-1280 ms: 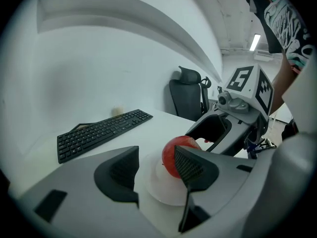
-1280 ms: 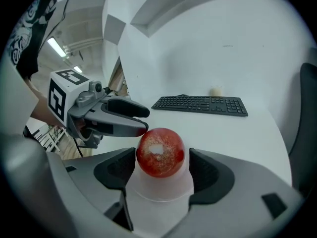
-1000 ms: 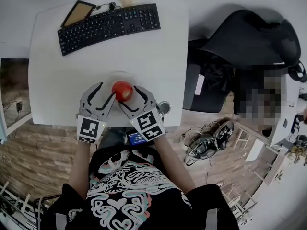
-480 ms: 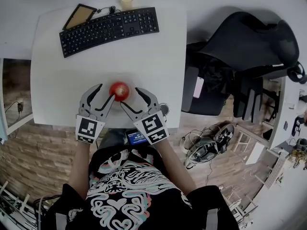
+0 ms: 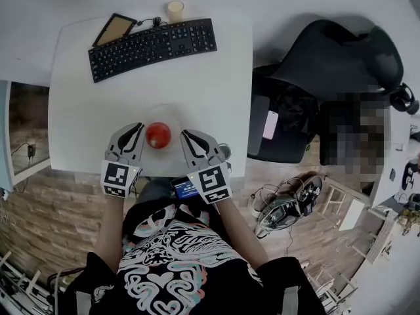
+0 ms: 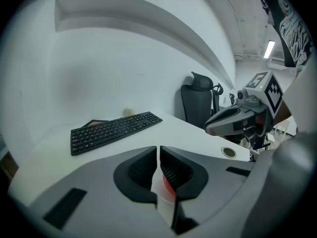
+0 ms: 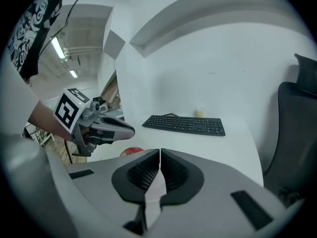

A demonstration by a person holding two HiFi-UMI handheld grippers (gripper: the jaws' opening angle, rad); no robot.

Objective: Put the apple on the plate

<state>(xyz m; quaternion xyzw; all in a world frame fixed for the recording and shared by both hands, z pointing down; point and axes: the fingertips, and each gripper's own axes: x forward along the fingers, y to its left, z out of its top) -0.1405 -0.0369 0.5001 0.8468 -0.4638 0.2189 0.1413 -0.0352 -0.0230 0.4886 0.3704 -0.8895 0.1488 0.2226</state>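
The red apple (image 5: 158, 135) rests on a white plate (image 5: 176, 119) near the table's front edge. My left gripper (image 5: 136, 129) is just left of the apple and apart from it. Its jaws are closing and stand almost together with nothing between them. My right gripper (image 5: 186, 135) is to the right of the apple, shut and empty. In the left gripper view the apple (image 6: 168, 184) shows low behind the left gripper (image 6: 159, 150), with the right gripper (image 6: 209, 128) across from it. From the right gripper (image 7: 160, 153) view, the apple (image 7: 130, 151) lies under the left gripper (image 7: 128, 130).
A black keyboard (image 5: 154, 44), a tablet (image 5: 115, 28) and a pale cup (image 5: 174, 9) lie along the table's far side. A round grommet (image 5: 225, 151) sits at the front right corner. A black office chair (image 5: 335, 58) stands to the right, off the table.
Both grippers' jaws have gone from wide open to closed. Both have drawn back a little from the apple, which stays on the plate.
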